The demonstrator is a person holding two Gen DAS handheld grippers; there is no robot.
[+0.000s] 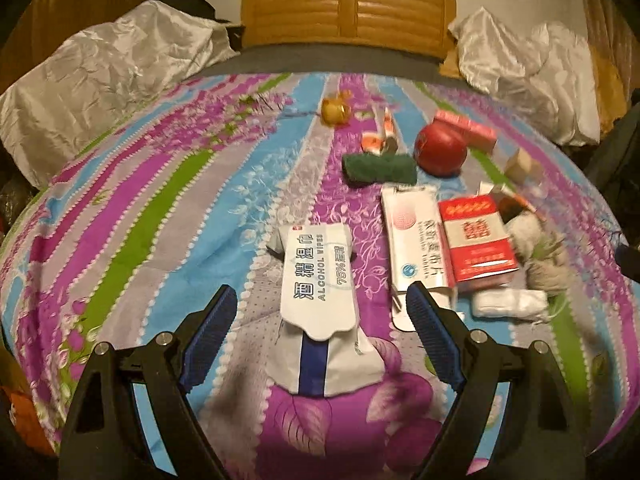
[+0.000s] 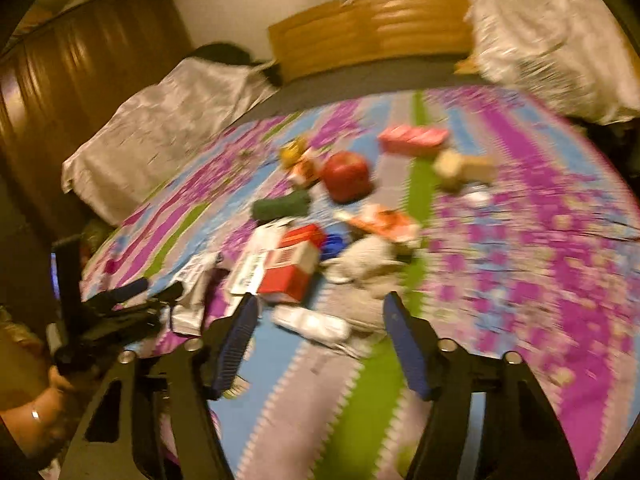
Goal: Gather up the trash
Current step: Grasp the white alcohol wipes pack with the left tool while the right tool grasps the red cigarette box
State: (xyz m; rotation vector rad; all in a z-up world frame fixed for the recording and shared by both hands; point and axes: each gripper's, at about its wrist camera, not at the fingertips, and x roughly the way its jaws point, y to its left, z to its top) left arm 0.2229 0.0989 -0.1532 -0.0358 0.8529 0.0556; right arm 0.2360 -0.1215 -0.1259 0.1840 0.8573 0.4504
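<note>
While the left gripper (image 1: 320, 320) hovers with jaws wide and empty, the alcohol wipes pack (image 1: 320, 280) lies flat on the bedspread (image 1: 160, 200) between its fingers, long axis running straight away toward the headboard (image 1: 348, 20); the right gripper (image 2: 320, 340), blurred, is also spread wide, a white wrapper (image 2: 316, 326) lying crosswise between its tips.

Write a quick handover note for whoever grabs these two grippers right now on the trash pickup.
Left gripper: open, empty, straddling the alcohol wipes pack on the bed.
Right gripper: open, empty, above the white wrapper; view blurred.
Red box, white box, green cloth and red ball lie on the bedspread.
Done: nothing held yet. Left: the pickups; no bin in view.
</note>
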